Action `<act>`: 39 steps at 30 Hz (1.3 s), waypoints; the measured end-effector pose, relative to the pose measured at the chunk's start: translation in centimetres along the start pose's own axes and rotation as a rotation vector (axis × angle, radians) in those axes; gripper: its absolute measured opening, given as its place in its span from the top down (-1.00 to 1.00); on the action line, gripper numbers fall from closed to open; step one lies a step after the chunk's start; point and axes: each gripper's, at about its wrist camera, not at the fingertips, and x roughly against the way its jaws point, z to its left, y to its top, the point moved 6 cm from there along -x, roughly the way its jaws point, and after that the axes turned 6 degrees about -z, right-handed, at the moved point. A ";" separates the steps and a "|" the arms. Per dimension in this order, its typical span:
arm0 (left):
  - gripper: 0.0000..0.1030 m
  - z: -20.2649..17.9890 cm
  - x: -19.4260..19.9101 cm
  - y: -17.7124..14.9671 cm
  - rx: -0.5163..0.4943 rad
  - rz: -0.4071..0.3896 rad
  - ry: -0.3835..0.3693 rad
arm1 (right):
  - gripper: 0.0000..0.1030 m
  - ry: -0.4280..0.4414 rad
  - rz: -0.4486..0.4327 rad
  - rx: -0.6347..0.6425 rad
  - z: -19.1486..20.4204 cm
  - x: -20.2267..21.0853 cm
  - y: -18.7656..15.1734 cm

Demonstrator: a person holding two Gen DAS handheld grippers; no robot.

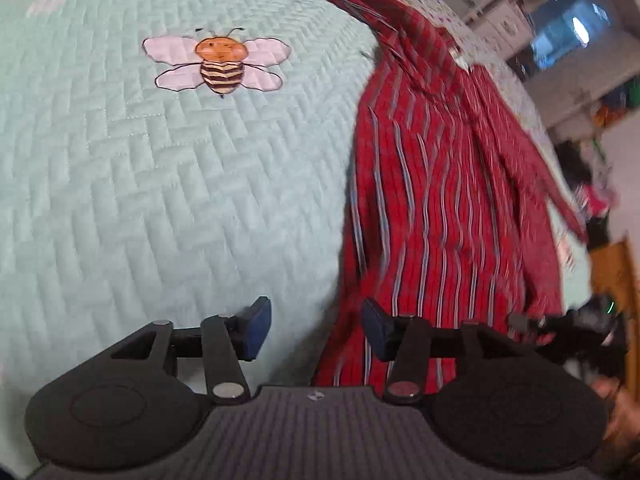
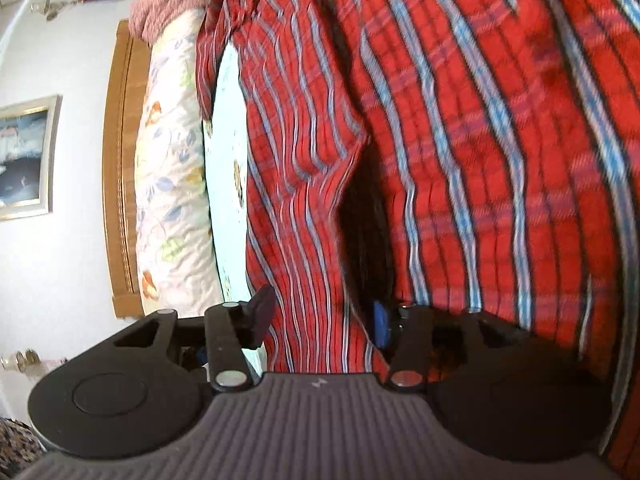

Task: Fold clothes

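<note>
A red shirt with blue-and-white stripes (image 1: 432, 200) lies spread down the right side of a mint quilted bedspread (image 1: 120, 184). My left gripper (image 1: 316, 328) hangs open over the shirt's left edge, with nothing pinched between its blue pads. In the right wrist view the same shirt (image 2: 460, 140) fills most of the picture, very close, with a dark fold gap in it. My right gripper (image 2: 320, 320) is open. Loose shirt cloth lies between its fingers, and the pads do not press on it. A fold partly covers its right pad (image 2: 380, 326).
A bee patch (image 1: 218, 62) decorates the bedspread. A wooden headboard (image 2: 120, 168), a floral pillow (image 2: 172, 160) and a pink knitted item (image 2: 168, 4) sit at the bed's end. A framed picture (image 2: 24, 156) hangs on the wall. Shelves and a window (image 1: 560, 36) are beyond the bed.
</note>
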 end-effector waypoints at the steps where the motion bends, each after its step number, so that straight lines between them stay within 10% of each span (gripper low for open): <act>1: -0.11 -0.4 -0.5 -0.7 -0.038 0.028 0.022 | 0.00 0.002 0.007 0.011 0.1 0.0 -0.3; 5: -0.07 -1.0 -1.3 -2.0 -0.074 0.034 0.087 | 0.12 -0.001 0.016 0.044 0.3 -0.3 -0.7; 7: 0.65 -1.3 -1.3 -2.1 -0.066 0.054 0.066 | 0.50 -0.017 0.019 0.061 0.3 -0.4 -0.7; 9: 0.85 -1.7 -0.9 -2.1 -0.072 0.067 0.060 | 0.95 -0.035 0.031 0.064 0.2 -0.1 -0.7; 22: 0.07 0.3 0.7 -4.0 0.055 0.074 0.050 | 0.89 -0.168 0.100 0.078 -1.8 1.8 -0.7; 26: 0.04 0.4 0.6 -4.3 0.053 0.082 0.039 | 0.27 -0.083 0.118 -0.013 -2.5 3.0 -2.1; 29: 0.17 0.3 0.5 -4.4 0.055 0.099 -0.021 | 0.18 -0.074 0.174 0.012 -2.4 2.8 -3.7; 30: 0.78 0.5 0.8 -4.3 0.091 0.108 -0.052 | 0.19 -0.075 0.196 0.023 -2.4 2.6 -4.2; 31: 0.99 0.7 1.0 -4.1 0.126 0.116 -0.084 | 0.23 -0.065 0.211 0.024 -2.4 2.5 -4.5; 36: 0.96 3.1 2.1 -3.7 0.299 0.107 -0.101 | 0.72 0.113 0.222 -0.104 -2.7 2.3 -4.9; 39: 0.89 4.1 1.7 -4.6 0.275 0.118 -0.033 | 0.80 -0.023 0.232 -0.071 -4.8 1.9 -5.3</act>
